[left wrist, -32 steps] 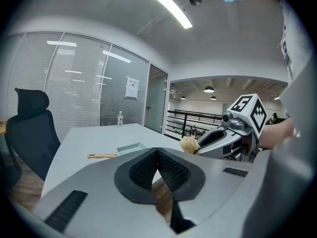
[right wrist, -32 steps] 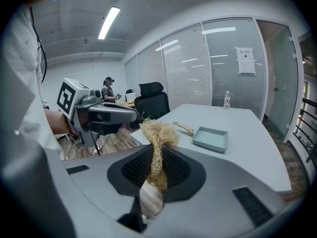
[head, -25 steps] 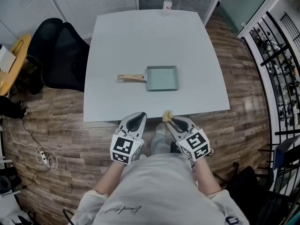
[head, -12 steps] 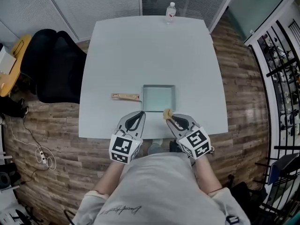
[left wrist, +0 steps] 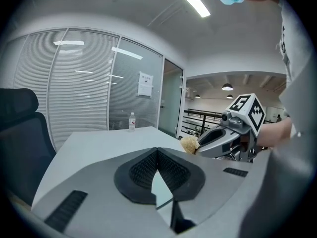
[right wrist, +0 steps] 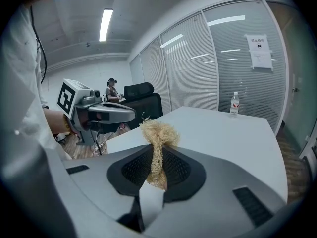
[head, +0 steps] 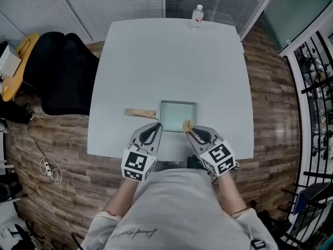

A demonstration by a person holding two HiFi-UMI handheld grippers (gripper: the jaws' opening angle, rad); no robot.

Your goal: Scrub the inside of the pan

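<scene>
From the head view, the pale square pan (head: 178, 116) lies near the front edge of the white counter (head: 171, 61), its wooden handle (head: 140, 112) pointing left. The left claw (head: 154, 127) hovers just beside the pan's near-left corner. The right claw (head: 188, 129) holds a straw-coloured scrubber (head: 187, 124) over the pan's near-right rim. A water bottle (head: 197, 14) stands at the far edge.

In the left gripper view, that claw is clenched, with nothing between its pads.

In the right gripper view, the jaws are clamped on the scrubber, whose frizzy top pokes up above the pads.
</scene>
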